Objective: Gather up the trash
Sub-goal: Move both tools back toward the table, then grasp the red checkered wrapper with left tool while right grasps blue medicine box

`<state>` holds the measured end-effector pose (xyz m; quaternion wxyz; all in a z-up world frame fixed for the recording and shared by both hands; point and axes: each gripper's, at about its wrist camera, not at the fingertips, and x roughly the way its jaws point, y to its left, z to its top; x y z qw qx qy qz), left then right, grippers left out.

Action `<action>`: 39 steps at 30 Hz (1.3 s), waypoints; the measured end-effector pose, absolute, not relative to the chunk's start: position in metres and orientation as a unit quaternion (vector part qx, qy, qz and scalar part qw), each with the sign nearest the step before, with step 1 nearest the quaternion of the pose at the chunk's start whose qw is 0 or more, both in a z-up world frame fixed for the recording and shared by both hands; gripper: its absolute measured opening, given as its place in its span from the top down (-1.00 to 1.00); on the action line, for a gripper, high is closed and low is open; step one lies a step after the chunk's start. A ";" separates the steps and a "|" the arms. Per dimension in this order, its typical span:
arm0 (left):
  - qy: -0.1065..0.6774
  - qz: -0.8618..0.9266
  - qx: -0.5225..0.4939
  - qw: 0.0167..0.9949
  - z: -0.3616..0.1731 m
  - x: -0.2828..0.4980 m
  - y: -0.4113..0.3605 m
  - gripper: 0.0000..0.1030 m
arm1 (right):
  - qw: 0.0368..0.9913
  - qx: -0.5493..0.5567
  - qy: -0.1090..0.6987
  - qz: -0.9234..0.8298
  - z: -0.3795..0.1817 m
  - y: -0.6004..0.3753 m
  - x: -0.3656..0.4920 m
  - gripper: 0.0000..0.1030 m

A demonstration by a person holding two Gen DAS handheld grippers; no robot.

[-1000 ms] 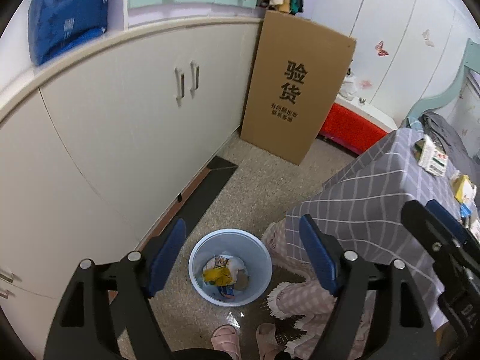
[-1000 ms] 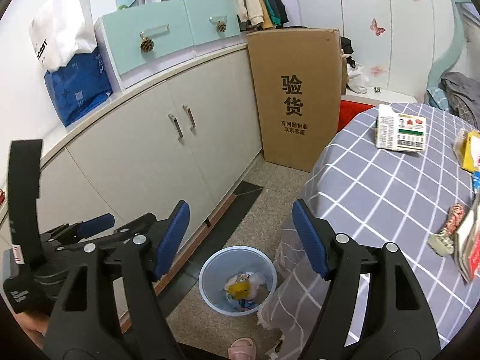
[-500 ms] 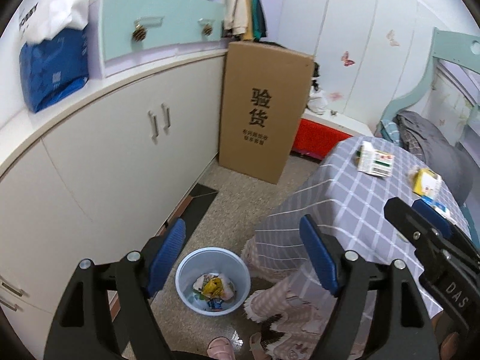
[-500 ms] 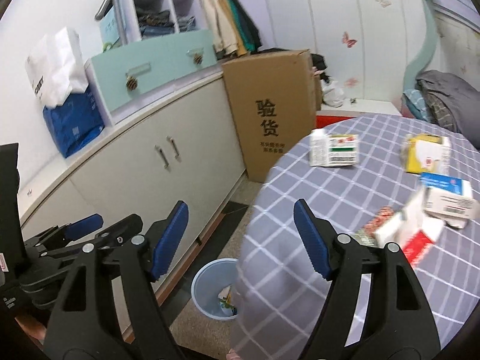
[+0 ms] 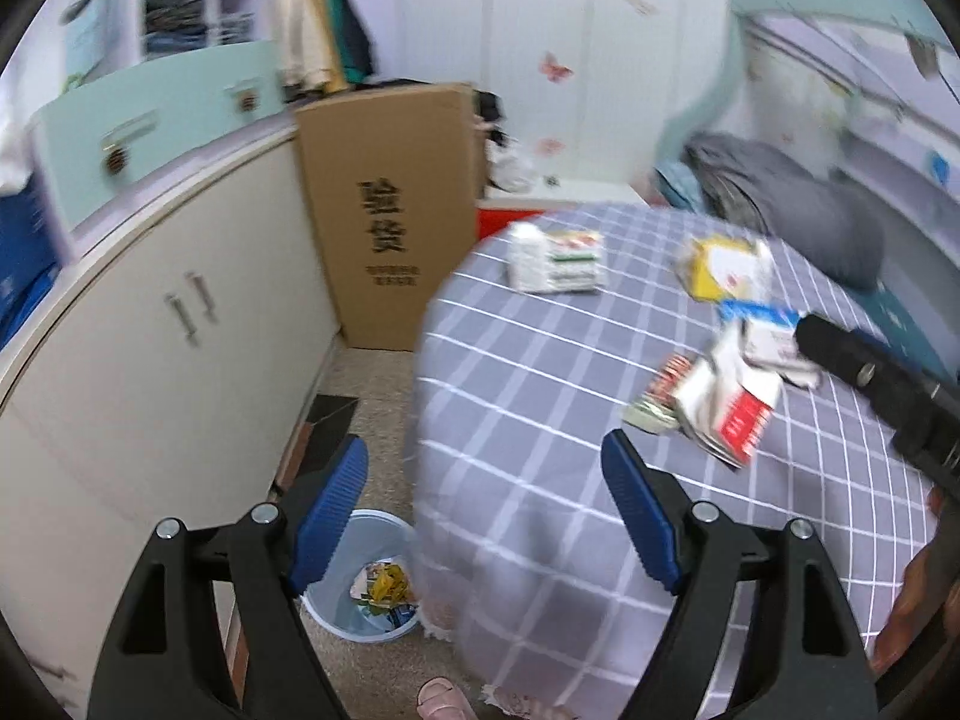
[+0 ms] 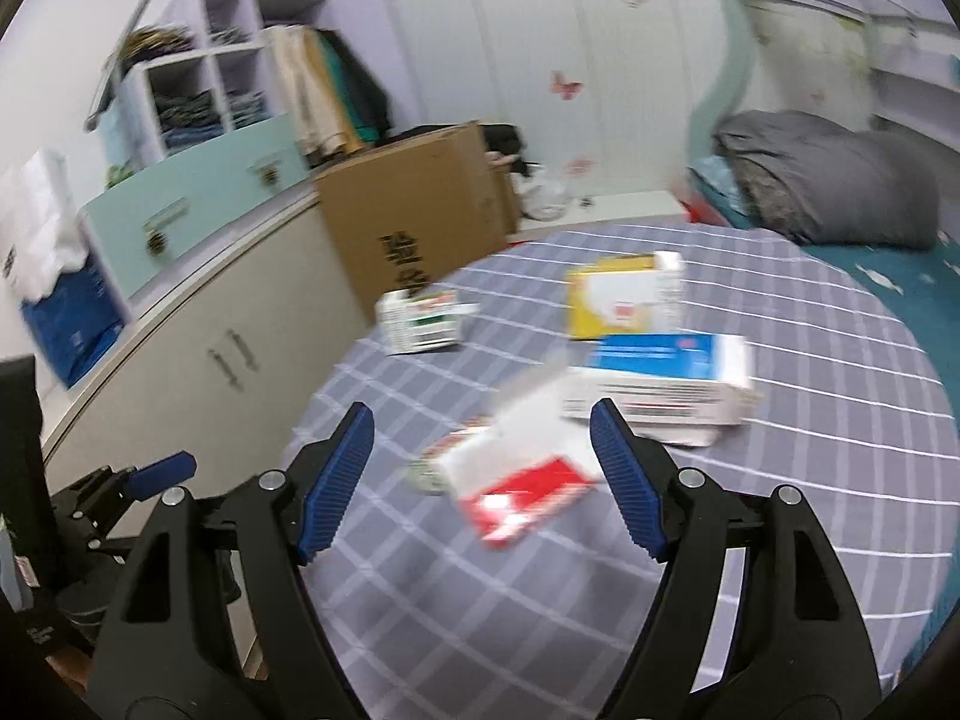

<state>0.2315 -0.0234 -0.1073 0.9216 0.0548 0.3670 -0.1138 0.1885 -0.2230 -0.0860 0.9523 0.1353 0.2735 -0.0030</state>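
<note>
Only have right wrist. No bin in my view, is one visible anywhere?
Observer: Yes. The left wrist view shows a pale blue bin on the floor, right beside the hanging edge of the checked tablecloth.
Operator: Empty?
Observer: No. Wrappers lie in it, one of them yellow.
Operator: Anything else on the floor near it?
Observer: A foot in a pink slipper at the bottom edge of the picture, just in front of the bin and apart from it.
</note>
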 end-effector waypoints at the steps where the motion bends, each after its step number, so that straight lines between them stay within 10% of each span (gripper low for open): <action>1: 0.369 -0.120 0.061 0.920 -0.110 0.232 -0.032 -0.52 | 0.952 0.137 0.274 -0.009 -0.087 -0.231 0.187 -0.45; 21: 0.377 -0.164 0.215 0.886 -0.153 0.283 -0.124 -0.37 | 0.935 0.167 0.307 -0.058 -0.119 -0.317 0.196 -0.47; 29: 0.386 -0.219 0.185 0.877 -0.154 0.292 -0.133 0.48 | 0.932 0.095 0.342 -0.069 -0.125 -0.324 0.214 -0.49; 39: 0.392 -0.177 0.071 0.900 -0.145 0.297 -0.095 0.92 | 0.920 -0.039 0.389 -0.021 -0.138 -0.302 0.255 -0.48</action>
